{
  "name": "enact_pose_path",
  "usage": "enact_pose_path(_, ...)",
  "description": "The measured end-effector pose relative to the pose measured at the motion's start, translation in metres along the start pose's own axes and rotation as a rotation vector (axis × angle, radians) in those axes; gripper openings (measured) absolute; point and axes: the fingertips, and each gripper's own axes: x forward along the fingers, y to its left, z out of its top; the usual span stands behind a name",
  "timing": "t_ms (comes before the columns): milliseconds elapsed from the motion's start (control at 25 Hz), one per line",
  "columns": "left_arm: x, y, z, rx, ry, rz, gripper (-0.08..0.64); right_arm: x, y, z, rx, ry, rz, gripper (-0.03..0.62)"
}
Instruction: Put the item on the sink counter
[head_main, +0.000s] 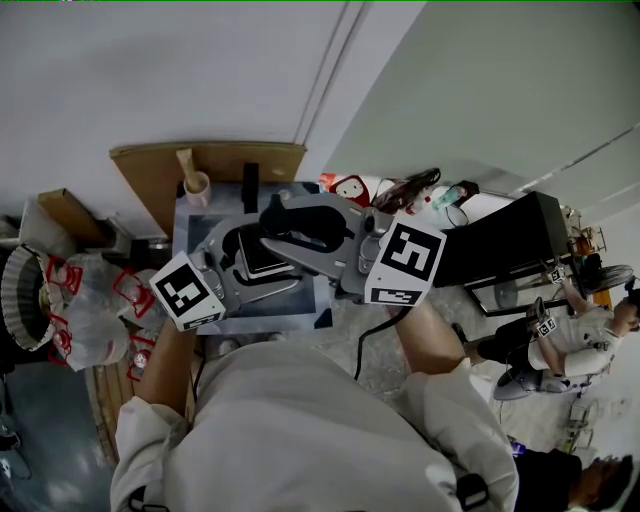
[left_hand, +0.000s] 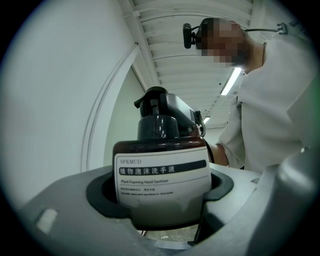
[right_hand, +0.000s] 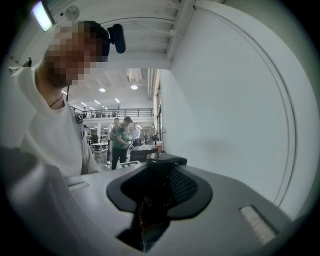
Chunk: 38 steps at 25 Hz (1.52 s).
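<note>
Left gripper view is showing the left gripper (left_hand: 160, 194) clamping its jaws on the sanitizer bottle (left_hand: 162, 175), while the right gripper (right_hand: 152, 196), jaws partly closed, is pinching the same bottle's dark side. Carry step is underway, with the bottle hanging over the sink counter (head_main: 195, 222). Next move is looking like lowering it upright onto the counter, then opening both grips.

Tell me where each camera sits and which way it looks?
Left gripper view: rides the left gripper, faces the bottle between its jaws, shirt behind.
Right gripper view: rides the right gripper, faces the shirt.
Head view: on the head, looks down on both grippers and forearms.
Shared: both gripper views show the shirt.
</note>
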Motion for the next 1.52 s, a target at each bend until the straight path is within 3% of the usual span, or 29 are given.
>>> enact_pose_path(680, -0.005, 0.028, -0.02, -0.026, 0.049, 0.063, 0.385, -0.015, -0.044, 0.027, 0.001, -0.048, -0.061, 0.094)
enact_pose_path(840, -0.011, 0.035, -0.022, -0.027, 0.053, 0.088, 0.29, -0.02, -0.058, 0.028, 0.023, -0.078, -0.078, 0.094)
enact_pose_path(1040, -0.017, 0.036, -0.018, -0.018, 0.031, 0.111, 0.015, -0.026, -0.081, 0.02, 0.011, -0.074, -0.14, 0.089)
enact_pose_path(1520, -0.019, 0.039, -0.021, -0.009, 0.062, 0.13, 0.005, -0.035, -0.13, -0.015, 0.021, -0.074, -0.252, 0.089)
